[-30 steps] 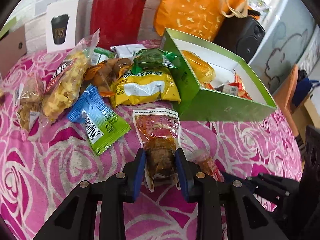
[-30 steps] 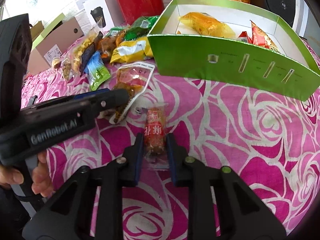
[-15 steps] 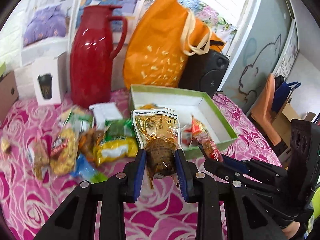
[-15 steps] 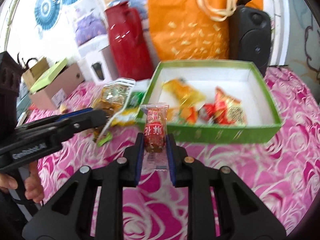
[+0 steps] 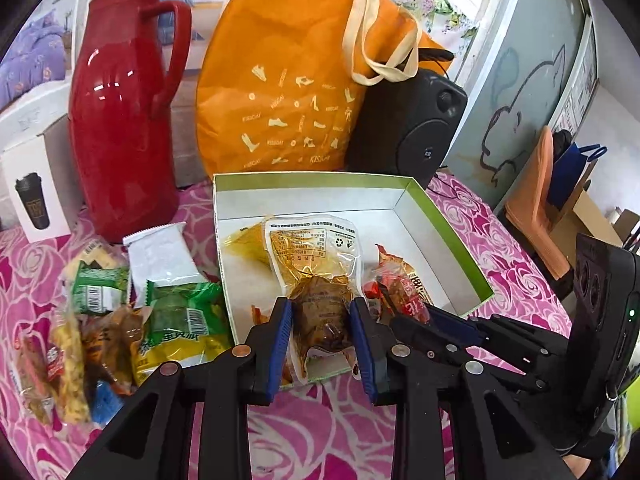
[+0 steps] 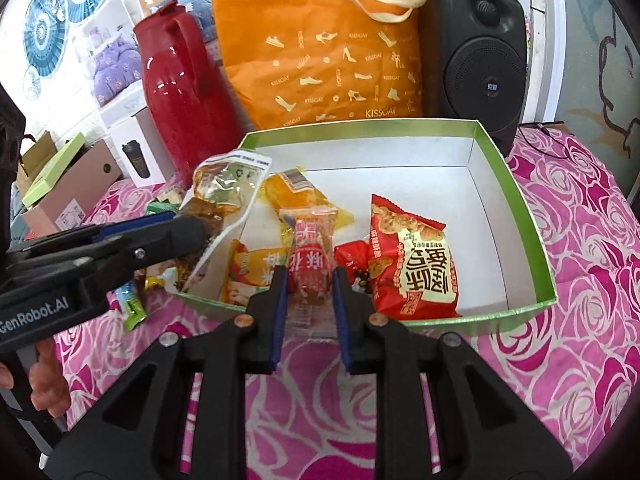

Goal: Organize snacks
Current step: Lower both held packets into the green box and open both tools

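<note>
The left hand-held gripper (image 5: pixel 322 334) is clamped on a clear pouch of brown food (image 5: pixel 316 276), held over the near left edge of the green box (image 6: pixel 516 196); the right hand-held gripper (image 6: pixel 308 292) is clamped on a small red-printed packet (image 6: pixel 310 258), held over the box's near wall. Neither is released yet, so this looks like a double drop into the box. Just beyond the right gripper's fingers, about four snacks already lie inside: a large red bag (image 6: pixel 416 268), a small red wrapper beside it, an orange packet (image 6: pixel 248 270) and a yellow one (image 6: pixel 304 200). Left of the left gripper, on the pink-flowered table (image 5: pixel 24 256), a loose pile (image 5: pixel 112 320) of roughly seven or eight packets waits, overlapping too much to count exactly. So I judge the task under halfway. Farthest back stand one red jug (image 5: pixel 124 120), one orange bag (image 5: pixel 296 80) and one black speaker (image 6: pixel 476 60).
</note>
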A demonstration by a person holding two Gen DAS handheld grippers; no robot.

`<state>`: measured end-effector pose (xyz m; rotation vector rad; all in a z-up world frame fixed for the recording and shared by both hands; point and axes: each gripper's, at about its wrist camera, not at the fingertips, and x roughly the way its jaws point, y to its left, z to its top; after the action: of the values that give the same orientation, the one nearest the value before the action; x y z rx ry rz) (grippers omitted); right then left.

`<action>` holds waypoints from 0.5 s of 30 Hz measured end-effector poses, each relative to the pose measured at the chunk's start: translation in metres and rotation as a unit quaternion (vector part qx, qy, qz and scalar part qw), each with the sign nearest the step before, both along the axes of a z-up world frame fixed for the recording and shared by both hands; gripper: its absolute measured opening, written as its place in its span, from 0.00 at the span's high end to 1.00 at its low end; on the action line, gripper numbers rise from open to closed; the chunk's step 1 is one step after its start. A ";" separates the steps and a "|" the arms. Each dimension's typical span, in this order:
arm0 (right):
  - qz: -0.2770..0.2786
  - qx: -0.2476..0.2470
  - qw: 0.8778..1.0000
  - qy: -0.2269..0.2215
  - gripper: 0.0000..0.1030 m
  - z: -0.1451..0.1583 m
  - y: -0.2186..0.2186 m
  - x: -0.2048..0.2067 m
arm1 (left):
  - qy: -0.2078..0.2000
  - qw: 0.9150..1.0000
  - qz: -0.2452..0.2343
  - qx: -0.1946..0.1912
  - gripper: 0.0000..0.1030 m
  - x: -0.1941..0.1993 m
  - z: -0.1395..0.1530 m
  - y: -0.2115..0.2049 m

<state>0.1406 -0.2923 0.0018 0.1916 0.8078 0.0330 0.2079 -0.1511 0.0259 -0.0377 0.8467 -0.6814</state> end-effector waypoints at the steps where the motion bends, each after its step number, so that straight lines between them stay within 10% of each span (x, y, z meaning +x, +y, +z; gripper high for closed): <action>1: 0.001 -0.001 1.000 0.001 0.76 -0.002 -0.001 0.002 | 0.001 1.000 0.003 -0.004 0.70 0.003 -0.003 0.000; 4: 0.009 -0.014 1.000 -0.007 0.70 -0.005 0.000 0.005 | -0.005 1.000 0.020 -0.012 0.59 0.005 -0.008 0.003; 6: 0.016 -0.033 0.999 -0.014 0.38 -0.008 0.002 0.005 | -0.025 0.998 0.054 0.009 0.33 0.005 -0.007 0.004; 15: 0.023 -0.058 0.998 -0.031 0.11 -0.005 0.009 -0.004 | -0.060 0.995 0.070 0.023 0.33 -0.002 0.005 0.011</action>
<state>0.1364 -0.2828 -0.0027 0.0622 0.7497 0.0353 0.2058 -0.1405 0.0304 -0.0138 0.7359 -0.5265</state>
